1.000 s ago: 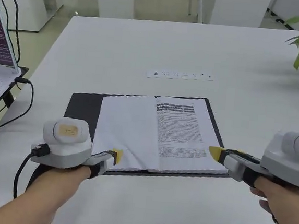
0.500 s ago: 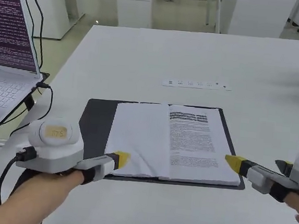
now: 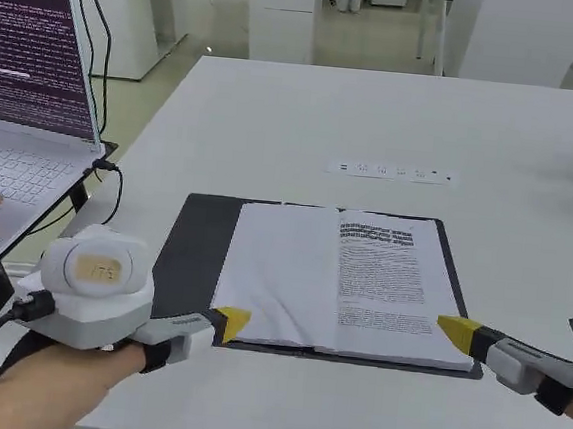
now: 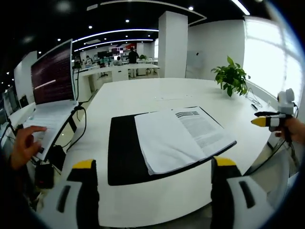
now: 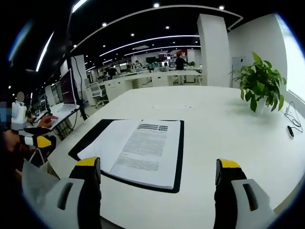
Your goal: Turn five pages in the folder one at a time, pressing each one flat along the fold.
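Left tongs (image 3: pixel 229 322), right tongs (image 3: pixel 457 333): jaws spread.

open laptop (image 3: pixel 27 81), potted plant (image 5: pixel 261 82), white table (image 3: pixel 306 106)

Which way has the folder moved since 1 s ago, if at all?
No. The folder has its far right corner opposite the right end of the socket strip, as before; the camera shifted.

Hand-held rig. The left gripper (image 3: pixel 232 322), left of the folder (image 3: pixel 198 252), has a rounded white housing (image 3: pixel 108 299) bearing a pale yellow label (image 3: pixel 98 270). A black cable (image 3: pixel 30 305) leaves its rear. Its grey-white jaws have a black wrap and yellow tips. The right gripper (image 3: pixel 457 333), right of the folder, has matching grey-white jaws, black band and yellow tips. Inner jaw faces are black; outer faces carry a dark slot.
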